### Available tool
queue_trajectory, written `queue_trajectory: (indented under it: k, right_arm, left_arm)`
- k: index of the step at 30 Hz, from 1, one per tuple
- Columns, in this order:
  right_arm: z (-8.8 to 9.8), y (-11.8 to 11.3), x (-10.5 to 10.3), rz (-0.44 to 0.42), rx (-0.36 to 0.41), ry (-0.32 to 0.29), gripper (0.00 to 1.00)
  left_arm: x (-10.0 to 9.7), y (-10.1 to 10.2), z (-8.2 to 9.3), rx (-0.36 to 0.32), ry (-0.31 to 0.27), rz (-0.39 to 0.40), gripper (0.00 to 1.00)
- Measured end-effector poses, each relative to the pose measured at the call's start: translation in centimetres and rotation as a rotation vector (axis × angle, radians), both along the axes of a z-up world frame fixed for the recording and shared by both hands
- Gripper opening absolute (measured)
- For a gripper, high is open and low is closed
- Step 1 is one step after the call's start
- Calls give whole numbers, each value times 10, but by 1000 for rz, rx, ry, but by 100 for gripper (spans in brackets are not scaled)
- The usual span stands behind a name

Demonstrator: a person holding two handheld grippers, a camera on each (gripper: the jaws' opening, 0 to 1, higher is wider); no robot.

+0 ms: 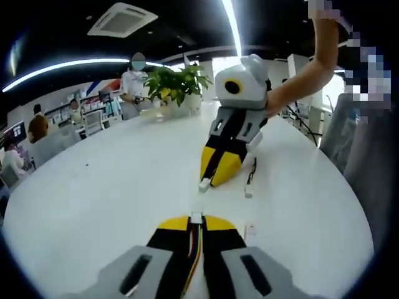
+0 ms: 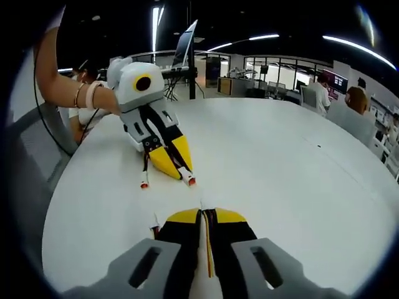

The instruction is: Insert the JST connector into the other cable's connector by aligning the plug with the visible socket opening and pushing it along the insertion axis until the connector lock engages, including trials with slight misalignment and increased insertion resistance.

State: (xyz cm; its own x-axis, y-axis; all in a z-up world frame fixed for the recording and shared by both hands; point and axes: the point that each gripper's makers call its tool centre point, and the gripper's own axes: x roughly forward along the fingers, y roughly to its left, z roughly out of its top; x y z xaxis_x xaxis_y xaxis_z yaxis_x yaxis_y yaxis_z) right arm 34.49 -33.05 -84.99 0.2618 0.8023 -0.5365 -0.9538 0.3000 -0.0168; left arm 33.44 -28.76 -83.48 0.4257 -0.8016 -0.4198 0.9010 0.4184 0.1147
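Observation:
My left gripper (image 1: 197, 222) is shut on a cable of coloured wires, and its small white JST connector (image 1: 197, 217) pokes out past the yellow tips. Opposite it, my right gripper (image 1: 212, 179) leans down to the table, shut on the other cable, whose white connector (image 1: 204, 184) shows at its tip. A short gap of table separates the two connectors. In the right gripper view, my right gripper (image 2: 202, 215) is shut on its wires, and the left gripper (image 2: 179, 169) faces it with a red-tipped connector (image 2: 190, 181).
The white round table (image 1: 93, 199) stretches wide to the left. A loose cable end (image 1: 248, 193) lies beside the right gripper, and another plug (image 2: 144, 184) hangs by the left one. A potted plant (image 1: 177, 84) stands at the far edge. People sit beyond.

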Motion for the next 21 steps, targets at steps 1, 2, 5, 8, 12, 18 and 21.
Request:
queue_trajectory:
  k: [1,2,5,8,12,18,21]
  right_arm:
    - [1,3,-1,12,6,-1,5]
    - [2,4,-2,19,10,0,5]
    - [4,8,-5,43,18,-1,5]
    - [4,11,-8,63,27,5,5]
    - [5,14,-10,86,37,6,5]
    - [6,18,-14,120,50,11,5]
    - [6,19,-15,128,57,11,4]
  left_arm:
    - [1,0,-1,2,-2,-4,0]
    - [2,1,-1,3,-1,-8,0]
    - [3,1,-2,10,-3,-28,0]
    - [3,1,-3,15,3,-51,0]
    - [2,1,-2,8,11,-74,0]
    - [-1,-2,1,-17,24,-92,0]
    - [-5,-5,1,-23,33,-107,0]
